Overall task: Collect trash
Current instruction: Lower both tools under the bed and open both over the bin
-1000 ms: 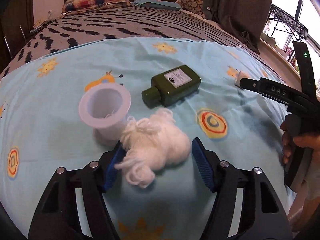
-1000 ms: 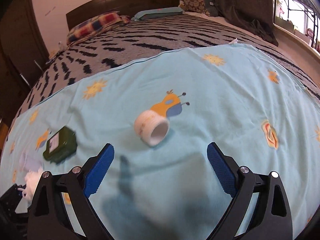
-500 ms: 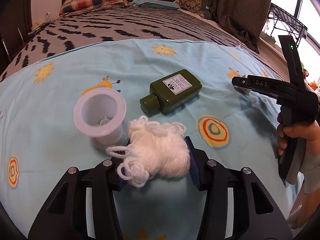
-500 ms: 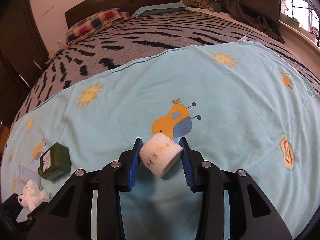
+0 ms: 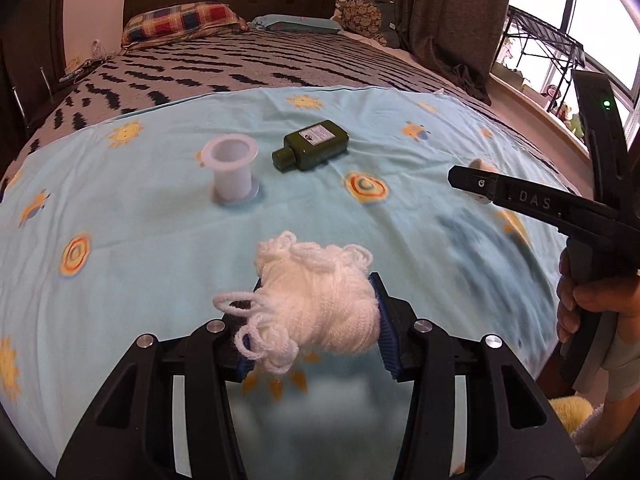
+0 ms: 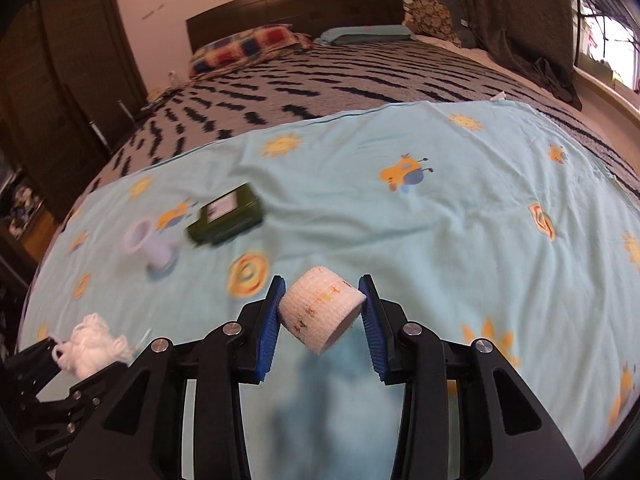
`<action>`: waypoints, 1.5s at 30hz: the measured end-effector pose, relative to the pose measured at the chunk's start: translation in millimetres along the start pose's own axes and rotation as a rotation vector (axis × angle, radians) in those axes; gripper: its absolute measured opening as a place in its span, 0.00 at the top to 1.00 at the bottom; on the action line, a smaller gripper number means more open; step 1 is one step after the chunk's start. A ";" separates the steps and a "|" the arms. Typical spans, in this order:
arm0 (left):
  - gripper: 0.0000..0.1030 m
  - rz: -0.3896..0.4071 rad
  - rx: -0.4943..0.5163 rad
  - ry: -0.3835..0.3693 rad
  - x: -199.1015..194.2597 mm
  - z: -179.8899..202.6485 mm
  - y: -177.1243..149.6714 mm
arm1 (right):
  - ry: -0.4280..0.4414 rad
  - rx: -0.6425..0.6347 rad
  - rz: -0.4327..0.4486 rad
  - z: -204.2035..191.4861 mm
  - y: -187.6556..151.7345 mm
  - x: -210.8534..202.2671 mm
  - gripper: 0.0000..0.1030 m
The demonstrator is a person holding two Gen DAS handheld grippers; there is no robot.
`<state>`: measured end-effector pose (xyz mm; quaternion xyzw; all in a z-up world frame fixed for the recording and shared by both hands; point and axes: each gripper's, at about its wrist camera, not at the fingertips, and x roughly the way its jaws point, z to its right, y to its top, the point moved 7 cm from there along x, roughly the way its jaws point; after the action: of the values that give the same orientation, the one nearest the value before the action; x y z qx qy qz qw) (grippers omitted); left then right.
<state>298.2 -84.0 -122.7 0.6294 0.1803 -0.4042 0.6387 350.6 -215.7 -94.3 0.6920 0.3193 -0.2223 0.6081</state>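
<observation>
My left gripper (image 5: 316,320) is shut on a ball of white yarn (image 5: 320,312) and holds it above the light blue sheet (image 5: 140,232). The yarn also shows at the lower left of the right wrist view (image 6: 94,346). My right gripper (image 6: 322,314) is shut on a white bandage roll (image 6: 320,312) with small coloured marks, lifted off the sheet. A dark green bottle (image 5: 310,145) lies on its side on the sheet, also seen in the right wrist view (image 6: 226,220). A white plastic cup (image 5: 231,168) stands beside it, blurred in the right wrist view (image 6: 150,246).
The sheet covers the foot of a bed with a black-and-grey patterned blanket (image 5: 240,68) and pillows (image 5: 180,24) at the headboard. Dark curtains (image 5: 448,20) and a window ledge are on the right. A dark wardrobe (image 6: 72,80) stands on the left.
Both grippers closed on their items, then lifted and pulled back. The yarn came away from the cup. The bandage roll rose off the sheet and the right gripper swung left.
</observation>
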 end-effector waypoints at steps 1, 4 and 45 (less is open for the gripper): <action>0.56 0.003 0.002 0.000 -8.3 1.0 -7.9 | 0.001 -0.009 0.004 -4.1 -4.0 -6.3 0.62; 0.56 0.005 0.006 0.001 -27.5 3.1 -31.0 | 0.007 -0.044 0.022 -20.3 -24.1 -35.2 0.62; 0.55 -0.298 -0.062 -0.063 20.3 7.8 -302.7 | 0.048 -0.021 -0.320 -51.9 -325.8 -8.2 0.62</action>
<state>83.4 -61.3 -335.8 0.5625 0.2641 -0.5084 0.5962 108.7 -147.7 -308.1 0.6310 0.4422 -0.2965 0.5643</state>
